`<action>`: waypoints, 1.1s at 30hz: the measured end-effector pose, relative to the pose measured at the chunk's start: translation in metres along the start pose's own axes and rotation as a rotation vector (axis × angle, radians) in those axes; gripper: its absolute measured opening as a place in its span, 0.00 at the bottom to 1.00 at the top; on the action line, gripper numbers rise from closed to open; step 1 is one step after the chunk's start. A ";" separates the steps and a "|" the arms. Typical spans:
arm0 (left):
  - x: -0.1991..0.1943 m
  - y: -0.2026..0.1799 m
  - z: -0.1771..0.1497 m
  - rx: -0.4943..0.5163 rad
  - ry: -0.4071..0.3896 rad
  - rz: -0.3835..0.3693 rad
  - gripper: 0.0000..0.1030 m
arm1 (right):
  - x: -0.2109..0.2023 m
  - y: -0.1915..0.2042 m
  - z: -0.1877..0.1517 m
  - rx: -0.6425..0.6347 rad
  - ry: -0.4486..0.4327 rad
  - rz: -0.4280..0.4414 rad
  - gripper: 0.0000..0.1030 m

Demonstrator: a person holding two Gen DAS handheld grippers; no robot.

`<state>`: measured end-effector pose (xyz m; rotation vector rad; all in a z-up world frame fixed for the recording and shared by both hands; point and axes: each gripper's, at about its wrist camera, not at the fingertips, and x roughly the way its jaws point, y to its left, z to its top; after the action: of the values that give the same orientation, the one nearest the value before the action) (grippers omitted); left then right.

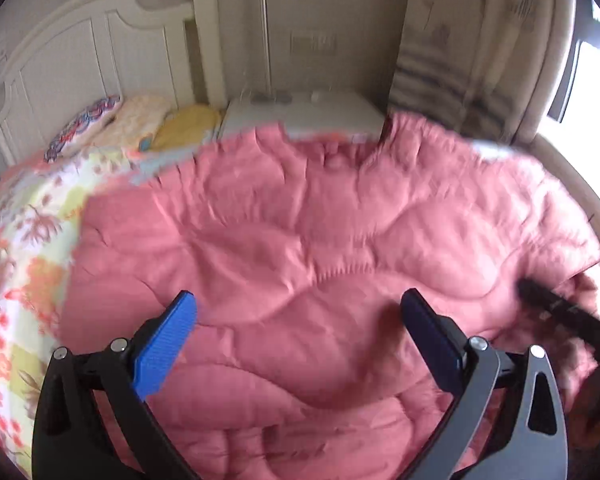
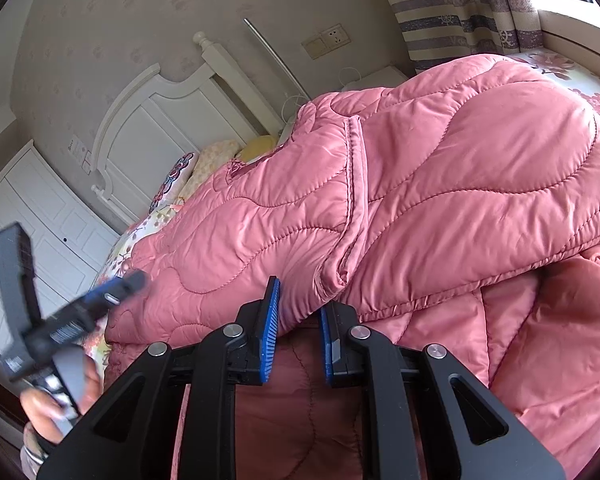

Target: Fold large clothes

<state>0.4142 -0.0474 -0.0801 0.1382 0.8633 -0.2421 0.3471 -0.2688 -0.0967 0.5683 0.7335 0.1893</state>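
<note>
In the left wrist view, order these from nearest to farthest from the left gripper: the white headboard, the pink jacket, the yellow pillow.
From the left gripper:
1. pink jacket, right under and ahead of the open fingers.
2. yellow pillow, beyond the jacket, ahead and to the left at the head of the bed.
3. white headboard, behind the pillow, against the wall.

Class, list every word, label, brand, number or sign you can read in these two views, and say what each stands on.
None can be read.
White label on the left gripper: blurred.
Stickers on the headboard: too small.
Pink quilted jacket: no text shows.
</note>
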 end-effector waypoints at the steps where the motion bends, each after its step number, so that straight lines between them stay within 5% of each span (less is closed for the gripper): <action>1: 0.011 0.001 -0.006 -0.024 0.013 -0.011 0.98 | -0.001 0.001 0.000 -0.003 -0.001 0.001 0.17; 4: 0.006 0.016 -0.011 -0.086 -0.033 -0.094 0.98 | -0.007 0.003 -0.001 -0.005 -0.020 0.008 0.18; 8: 0.001 0.032 -0.019 -0.142 -0.071 -0.159 0.98 | -0.052 0.005 0.010 0.004 -0.215 0.044 0.18; 12: -0.008 0.031 -0.021 -0.162 -0.102 -0.173 0.98 | -0.098 -0.031 0.036 0.130 -0.376 -0.078 0.20; 16: -0.014 0.039 -0.020 -0.218 -0.161 -0.223 0.98 | -0.087 -0.113 0.059 0.425 -0.240 -0.130 0.25; 18: -0.019 0.047 -0.020 -0.254 -0.186 -0.239 0.98 | -0.077 -0.130 0.062 0.438 -0.192 -0.168 0.25; 23: -0.032 0.064 -0.020 -0.337 -0.262 -0.273 0.98 | -0.045 -0.082 0.060 0.159 -0.080 -0.246 0.30; 26: -0.037 0.065 -0.019 -0.350 -0.280 -0.289 0.98 | -0.024 -0.055 0.055 0.066 -0.009 -0.185 0.30; 29: -0.032 0.058 -0.018 -0.323 -0.247 -0.267 0.98 | -0.001 -0.029 0.044 -0.098 0.040 -0.287 0.30; 33: -0.024 0.040 -0.015 -0.253 -0.197 -0.252 0.98 | 0.013 -0.011 0.034 -0.188 0.079 -0.277 0.30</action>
<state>0.3990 -0.0022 -0.0706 -0.2292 0.7068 -0.3731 0.3794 -0.2873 -0.0897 0.2775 0.8526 0.0227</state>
